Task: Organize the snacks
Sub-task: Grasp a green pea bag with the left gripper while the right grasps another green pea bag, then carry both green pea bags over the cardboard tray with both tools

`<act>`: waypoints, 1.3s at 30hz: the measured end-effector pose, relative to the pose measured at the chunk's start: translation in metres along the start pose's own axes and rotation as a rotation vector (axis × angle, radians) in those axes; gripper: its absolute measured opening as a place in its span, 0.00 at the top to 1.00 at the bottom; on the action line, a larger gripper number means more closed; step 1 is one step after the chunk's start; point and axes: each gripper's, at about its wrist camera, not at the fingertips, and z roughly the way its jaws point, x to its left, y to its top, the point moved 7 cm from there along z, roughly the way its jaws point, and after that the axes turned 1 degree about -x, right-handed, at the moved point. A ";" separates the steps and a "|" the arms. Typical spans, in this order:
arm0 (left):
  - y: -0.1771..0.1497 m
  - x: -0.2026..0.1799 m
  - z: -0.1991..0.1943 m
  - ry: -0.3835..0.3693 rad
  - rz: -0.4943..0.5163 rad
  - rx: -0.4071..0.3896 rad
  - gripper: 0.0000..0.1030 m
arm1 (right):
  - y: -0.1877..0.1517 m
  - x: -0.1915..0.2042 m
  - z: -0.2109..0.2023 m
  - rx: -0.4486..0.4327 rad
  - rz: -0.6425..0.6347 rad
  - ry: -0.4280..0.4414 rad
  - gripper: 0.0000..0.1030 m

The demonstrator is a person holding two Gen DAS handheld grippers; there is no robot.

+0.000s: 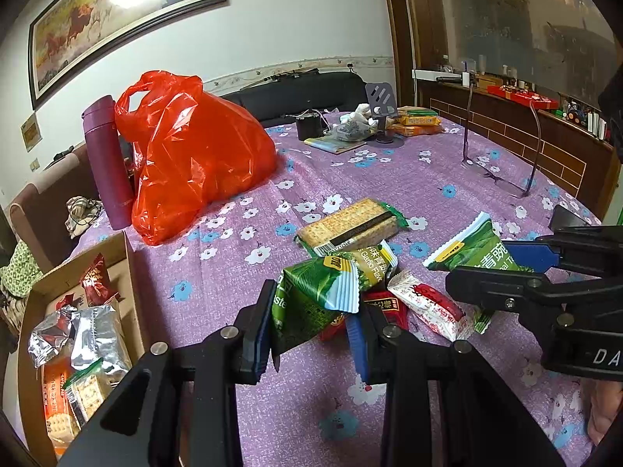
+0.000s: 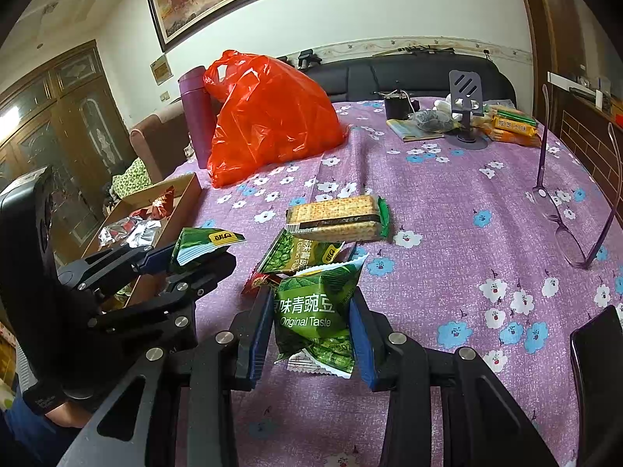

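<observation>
Left gripper [image 1: 311, 330]: pinching a green pea packet [image 1: 311, 292] above the flowered tablecloth [image 1: 233, 272]. Right gripper [image 2: 311, 330]: pinching a second green pea packet [image 2: 315, 311] just beside it. Remaining snacks are lying between and beyond them: a cracker pack [image 1: 350, 225], a garlic pea packet [image 2: 300, 253], a white-and-red sweet [image 1: 428, 303]. A cardboard box [image 1: 128, 257] is holding sorted snacks at the table's left edge, near an orange bag [image 1: 194, 155].

White wall [image 1: 296, 19], framed horse painting [image 1: 117, 11], dark sofa [image 2: 409, 78].
</observation>
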 end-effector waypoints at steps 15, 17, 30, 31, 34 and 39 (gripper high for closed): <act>0.007 0.009 -0.007 -0.019 -0.047 -0.016 0.69 | 0.001 -0.013 0.002 -0.005 0.049 -0.007 0.60; 0.010 0.016 -0.013 -0.024 -0.075 -0.026 0.69 | 0.002 -0.016 0.001 -0.011 0.066 -0.010 0.60; -0.006 0.095 -0.078 0.090 -0.205 -0.108 0.68 | 0.007 0.044 -0.009 0.021 0.051 0.103 0.60; -0.011 0.106 -0.083 0.104 -0.223 -0.110 0.68 | 0.007 0.053 -0.009 0.031 0.041 0.121 0.60; -0.025 0.135 -0.092 0.152 -0.267 -0.105 0.68 | 0.006 0.082 -0.004 0.057 0.009 0.168 0.60; -0.053 0.183 -0.099 0.214 -0.367 -0.069 0.68 | 0.007 0.130 0.011 0.094 -0.057 0.223 0.60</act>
